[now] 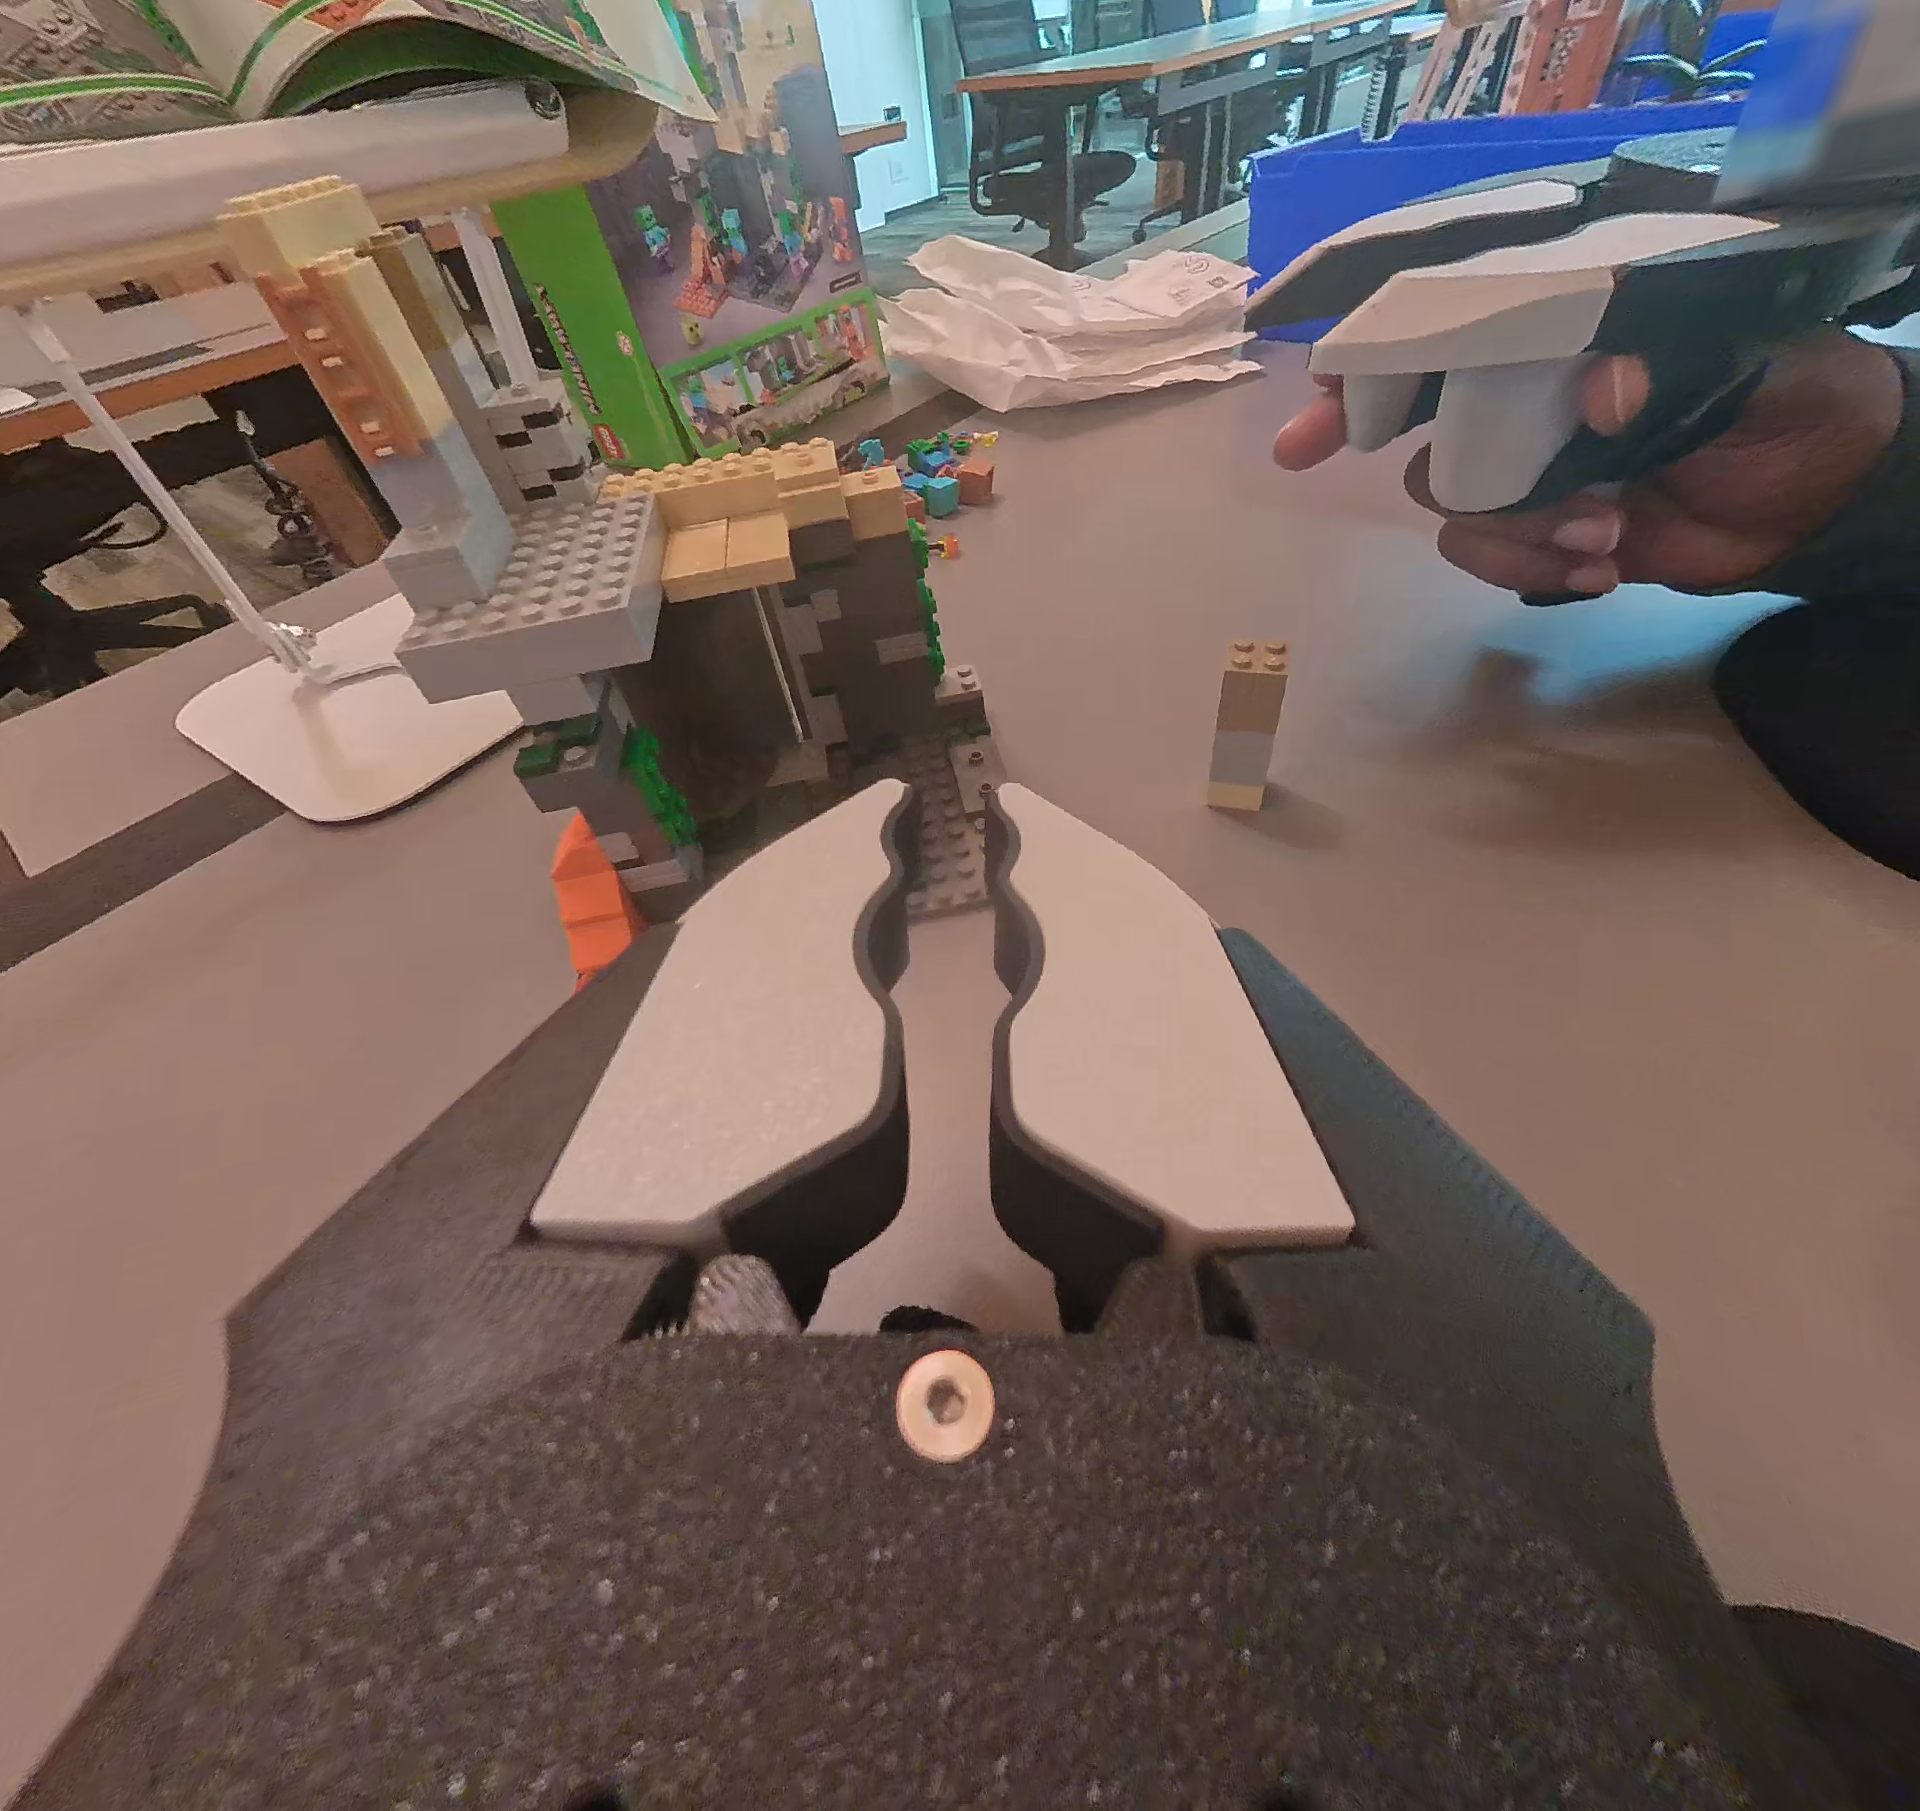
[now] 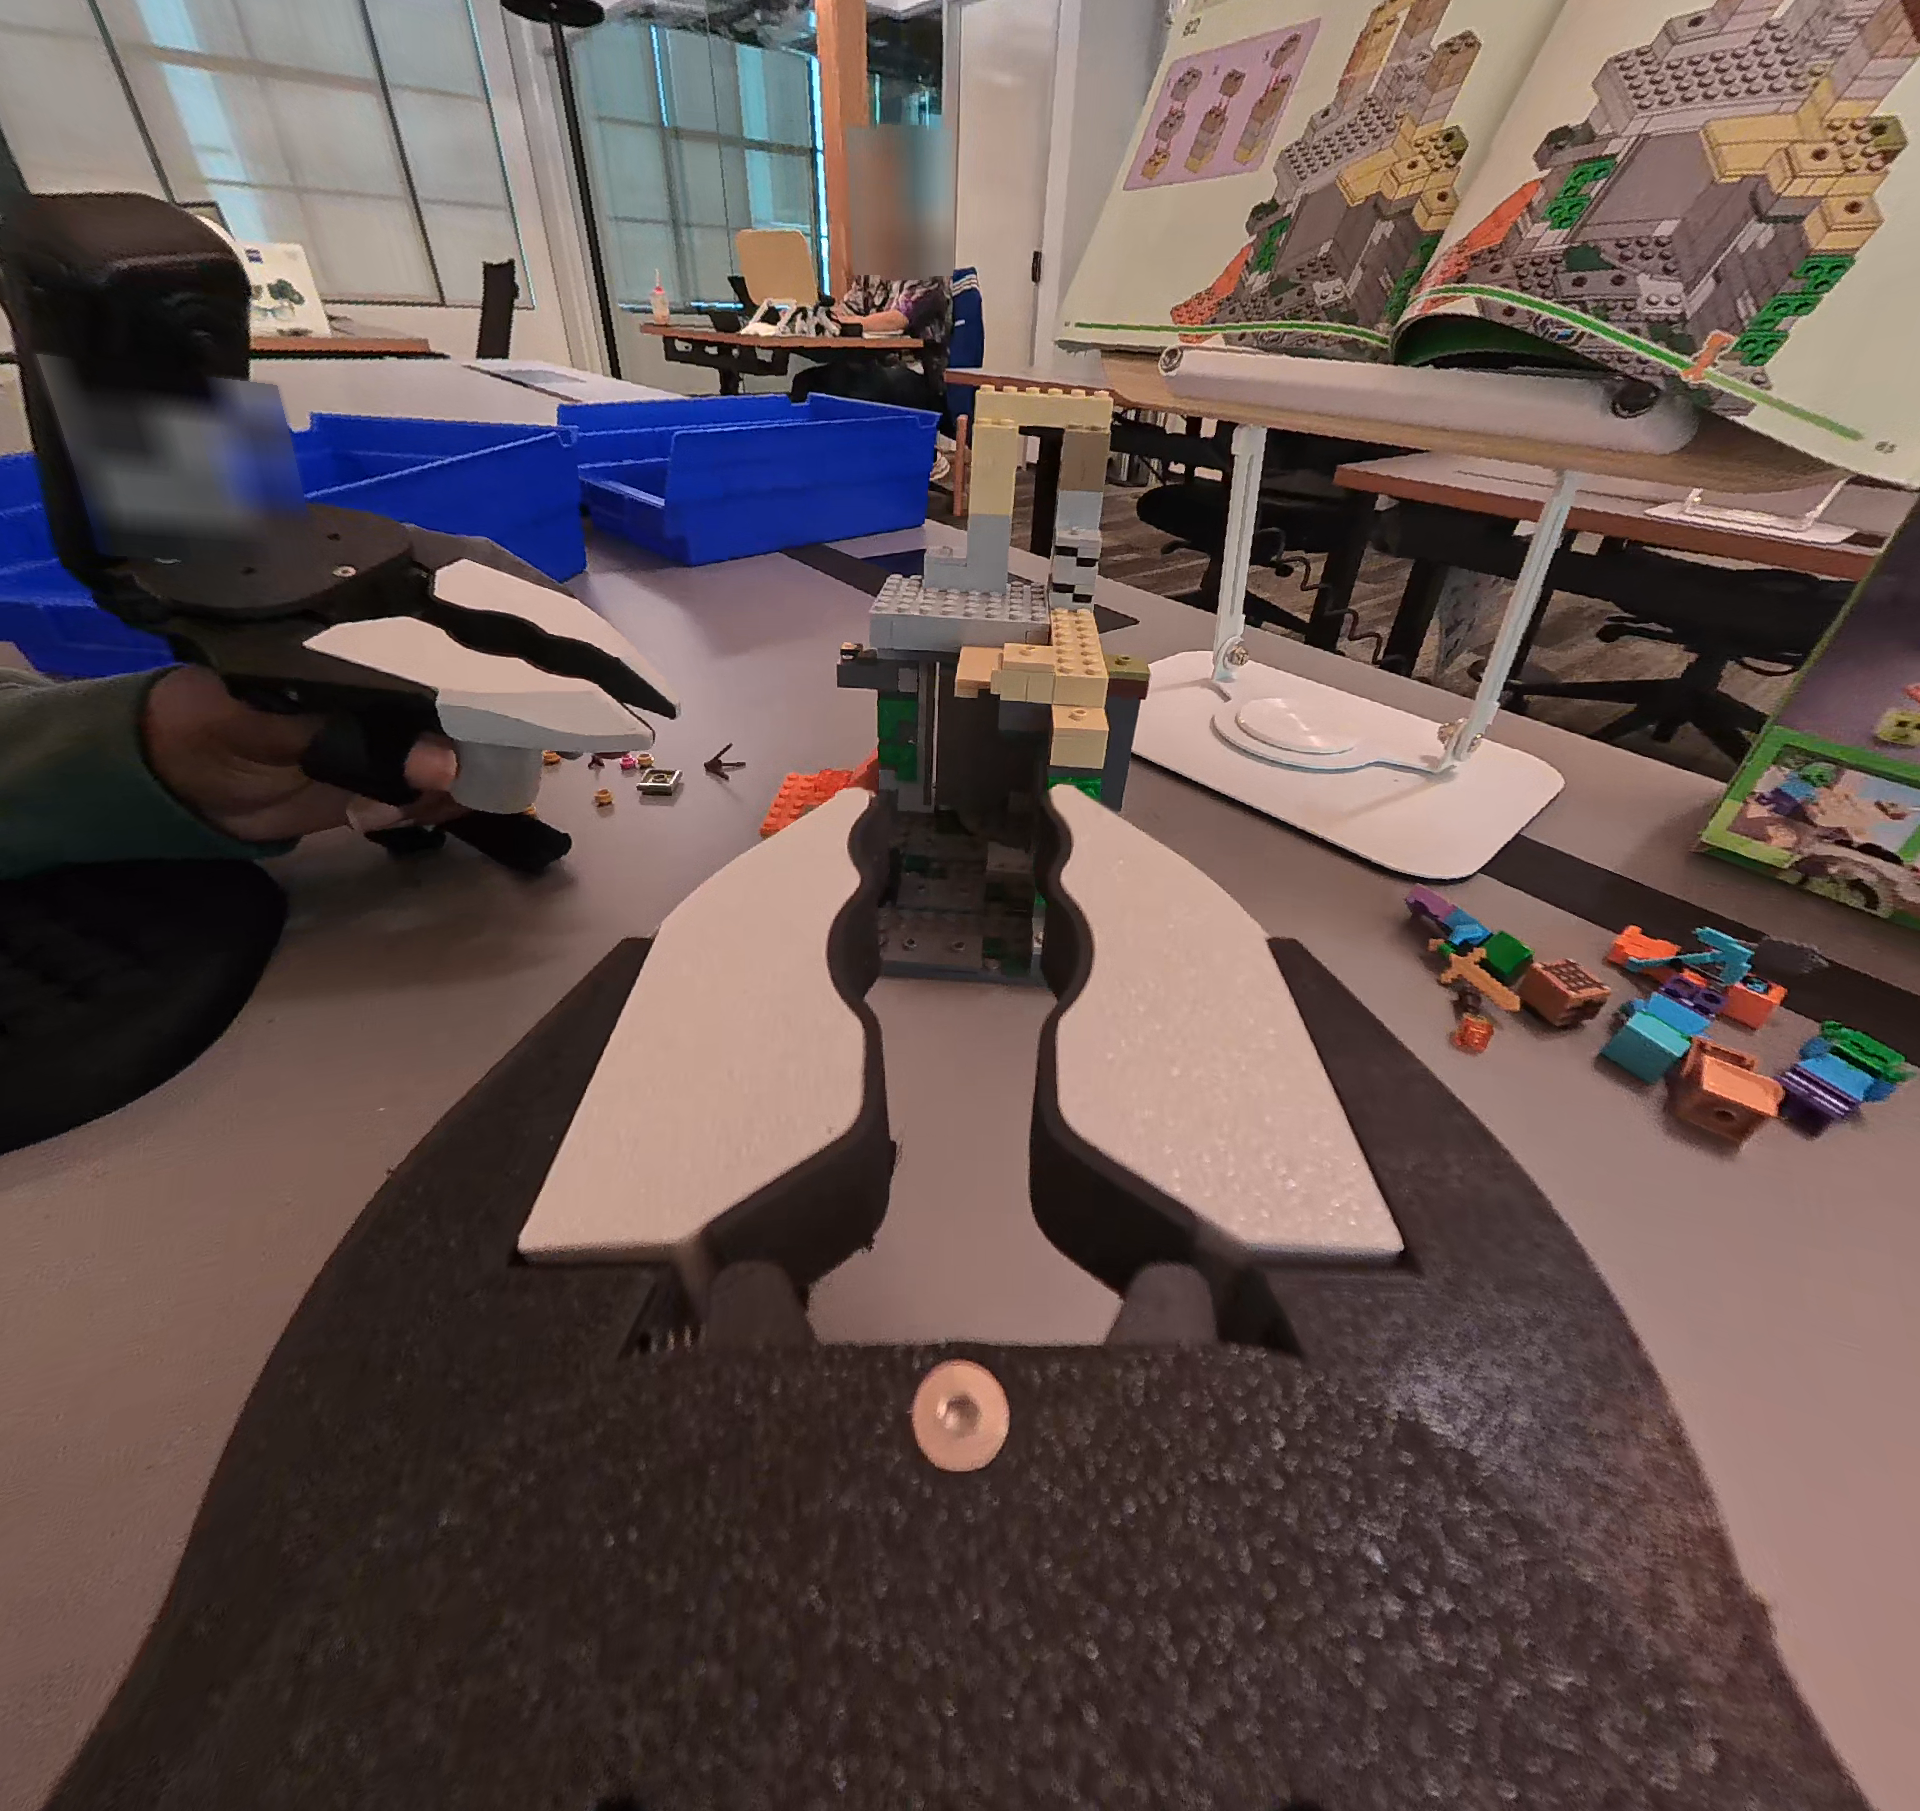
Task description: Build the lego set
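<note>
The partly built lego model (image 1: 727, 639) stands mid-table, a grey and tan tower with a tall arch; it also shows in the right wrist view (image 2: 987, 701). My left gripper (image 1: 951, 795) is narrowly open and empty, its tips just short of the model's dark grey base plate (image 1: 945, 857). It shows at the left of the right wrist view (image 2: 655, 717), held in a hand. My right gripper (image 2: 958, 795) is open and empty, pointing at the model's base. It hangs above the table at the upper right of the left wrist view (image 1: 1283, 338). A small tan and grey brick column (image 1: 1247, 733) stands alone right of the model.
The open instruction booklet (image 2: 1455, 151) rests on a white stand (image 2: 1351, 774) beside the model. Loose coloured pieces (image 2: 1662, 1013) lie at the right, and tiny pieces (image 2: 644, 769) under the left gripper. The set's box (image 1: 727, 307), white paper bags (image 1: 1070, 327) and blue bins (image 2: 727, 473) stand behind. About 15 centimetres separates my left fingertips from my right.
</note>
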A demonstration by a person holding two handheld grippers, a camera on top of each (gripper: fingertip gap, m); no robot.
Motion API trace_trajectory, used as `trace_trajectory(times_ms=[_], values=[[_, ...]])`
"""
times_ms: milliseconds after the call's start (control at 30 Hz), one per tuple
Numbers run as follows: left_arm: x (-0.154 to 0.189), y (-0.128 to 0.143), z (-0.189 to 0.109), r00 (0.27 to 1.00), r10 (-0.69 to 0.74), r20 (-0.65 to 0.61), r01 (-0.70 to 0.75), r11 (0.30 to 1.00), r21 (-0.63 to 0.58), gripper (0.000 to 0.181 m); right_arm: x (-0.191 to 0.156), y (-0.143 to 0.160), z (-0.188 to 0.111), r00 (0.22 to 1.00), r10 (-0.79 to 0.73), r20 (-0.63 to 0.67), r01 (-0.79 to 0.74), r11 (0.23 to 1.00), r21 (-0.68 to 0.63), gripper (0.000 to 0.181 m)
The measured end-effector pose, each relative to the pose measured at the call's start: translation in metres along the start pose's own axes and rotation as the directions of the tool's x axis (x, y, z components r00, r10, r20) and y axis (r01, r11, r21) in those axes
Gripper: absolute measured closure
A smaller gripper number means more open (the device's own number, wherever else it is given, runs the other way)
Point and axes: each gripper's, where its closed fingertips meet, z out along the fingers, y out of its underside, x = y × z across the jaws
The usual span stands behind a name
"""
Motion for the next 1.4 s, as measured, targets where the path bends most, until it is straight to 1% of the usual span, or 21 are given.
trace_trajectory(times_ms=[300,433,700,867,1000,1233,1400], values=[[0.002,0.001,-0.002,1.000,0.018,-0.005,-0.018,1.000,-0.010,0.170,-0.015,0.017,0.008,0.998,-0.012,0.064,0.017,0.997,-0.081,0.154],[0.005,0.001,-0.001,0.999,0.031,-0.012,-0.032,0.999,-0.012,0.170,-0.021,0.026,0.010,0.995,-0.036,0.092,0.048,0.990,-0.129,0.155],[0.005,0.002,-0.002,1.000,0.024,-0.021,-0.024,1.000,-0.010,0.170,-0.025,0.033,0.011,0.992,-0.048,0.115,0.067,0.985,-0.162,0.155],[0.004,0.001,-0.002,1.000,0.016,-0.017,-0.016,1.000,-0.008,0.170,-0.028,0.044,0.012,0.989,-0.059,0.133,0.088,0.969,-0.231,0.155],[0.005,0.002,-0.002,1.000,0.026,-0.016,-0.026,1.000,-0.011,0.170,-0.038,0.054,0.011,0.982,-0.046,0.183,0.100,0.949,-0.299,0.153],[0.004,0.002,-0.003,0.999,0.036,-0.008,-0.036,0.999,-0.017,0.170,-0.035,0.069,0.012,0.986,-0.093,0.141,0.143,0.904,-0.404,0.151],[0.005,0.002,-0.003,0.999,0.039,-0.007,-0.040,0.999,-0.017,0.171,-0.037,0.076,0.014,0.985,-0.089,0.148,0.146,0.889,-0.434,0.155]])
